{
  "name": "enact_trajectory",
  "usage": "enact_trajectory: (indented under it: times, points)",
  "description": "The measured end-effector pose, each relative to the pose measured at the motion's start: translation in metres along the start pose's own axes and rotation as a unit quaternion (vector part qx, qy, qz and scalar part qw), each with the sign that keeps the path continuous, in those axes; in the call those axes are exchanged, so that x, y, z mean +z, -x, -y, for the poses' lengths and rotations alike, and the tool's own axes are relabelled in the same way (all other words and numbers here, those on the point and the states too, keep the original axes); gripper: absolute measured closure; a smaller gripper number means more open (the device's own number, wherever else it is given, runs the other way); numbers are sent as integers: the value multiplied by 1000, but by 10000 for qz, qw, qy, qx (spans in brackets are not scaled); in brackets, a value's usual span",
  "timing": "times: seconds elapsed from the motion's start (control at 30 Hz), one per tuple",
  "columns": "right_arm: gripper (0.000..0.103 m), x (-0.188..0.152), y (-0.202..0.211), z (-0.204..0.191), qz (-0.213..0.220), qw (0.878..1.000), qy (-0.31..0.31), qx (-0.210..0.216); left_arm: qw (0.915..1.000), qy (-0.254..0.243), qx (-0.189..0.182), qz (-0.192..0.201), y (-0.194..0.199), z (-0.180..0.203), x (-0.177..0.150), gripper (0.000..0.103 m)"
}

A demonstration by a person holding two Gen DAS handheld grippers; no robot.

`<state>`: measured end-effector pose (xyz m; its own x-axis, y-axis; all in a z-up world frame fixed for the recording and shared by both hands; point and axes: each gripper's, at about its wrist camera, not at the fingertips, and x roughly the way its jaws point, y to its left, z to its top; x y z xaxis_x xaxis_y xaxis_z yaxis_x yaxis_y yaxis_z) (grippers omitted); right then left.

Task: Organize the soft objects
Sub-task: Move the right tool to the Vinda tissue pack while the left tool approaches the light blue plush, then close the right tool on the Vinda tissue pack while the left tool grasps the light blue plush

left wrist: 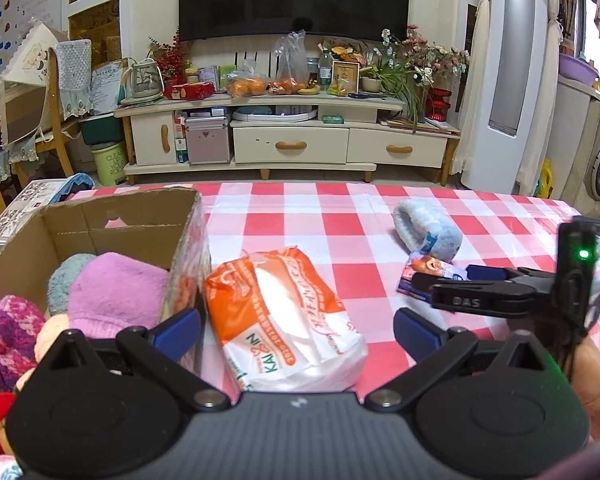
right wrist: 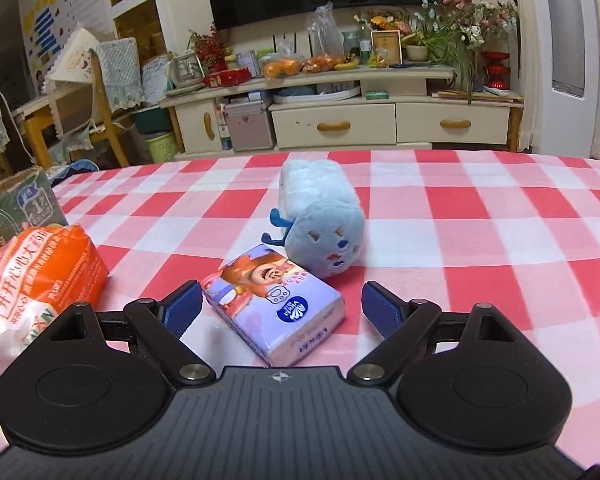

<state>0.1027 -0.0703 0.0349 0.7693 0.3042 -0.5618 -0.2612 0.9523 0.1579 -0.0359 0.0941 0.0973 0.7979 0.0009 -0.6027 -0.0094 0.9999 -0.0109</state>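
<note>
An orange-and-white tissue pack (left wrist: pixel 284 316) lies on the checked tablecloth between the open jaws of my left gripper (left wrist: pixel 296 330); it also shows in the right wrist view (right wrist: pixel 36 280). A small purple tissue packet (right wrist: pixel 274 312) lies between the open jaws of my right gripper (right wrist: pixel 282 308), not gripped; it also shows in the left wrist view (left wrist: pixel 428 270). A light blue plush toy (right wrist: pixel 324 220) lies just beyond it, seen too in the left wrist view (left wrist: pixel 426 232). A cardboard box (left wrist: pixel 120 224) at the left holds pink, blue and purple knitted soft things (left wrist: pixel 116 292).
The right gripper's body (left wrist: pixel 512 292) reaches in from the right in the left wrist view. The table's far edge (right wrist: pixel 380 152) faces a TV cabinet (right wrist: pixel 340 120). A chair (left wrist: pixel 52 120) and bin stand beyond the box at the left.
</note>
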Motion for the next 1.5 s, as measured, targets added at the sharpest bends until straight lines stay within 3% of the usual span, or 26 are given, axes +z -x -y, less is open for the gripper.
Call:
enact_trajectory:
  times: [0.27, 0.47, 0.7, 0.97, 1.13, 1.2, 1.3, 1.5]
  points:
    - [0, 1, -6, -15, -203, 9997, 134, 76, 10000, -3, -30, -72, -9, 10, 3, 1]
    - [18, -3, 1, -20, -225, 9990, 396, 20, 9999, -112, -11, -115, -13, 18, 0, 1]
    - [22, -13, 25, -5, -197, 9979, 585, -196, 9998, -162, -17, -73, -18, 32, -1, 1]
    - [22, -30, 63, 46, -116, 9964, 154, -820, 9991, -405, -104, -45, -30, 65, -7, 1]
    - [20, -35, 75, 73, -74, 9952, -152, -962, 9992, -375, -163, -19, -42, 89, -5, 1]
    - [19, -37, 76, 76, -56, 9954, -143, -945, 9993, -319, -191, 23, -47, 97, -1, 1]
    - [5, -37, 79, 77, -18, 9965, -257, -790, 9995, -233, -213, 73, -61, 111, 8, 1]
    - [2, -37, 84, 77, -72, 9970, -326, -693, 9999, -115, -84, -39, -108, 140, 27, 1]
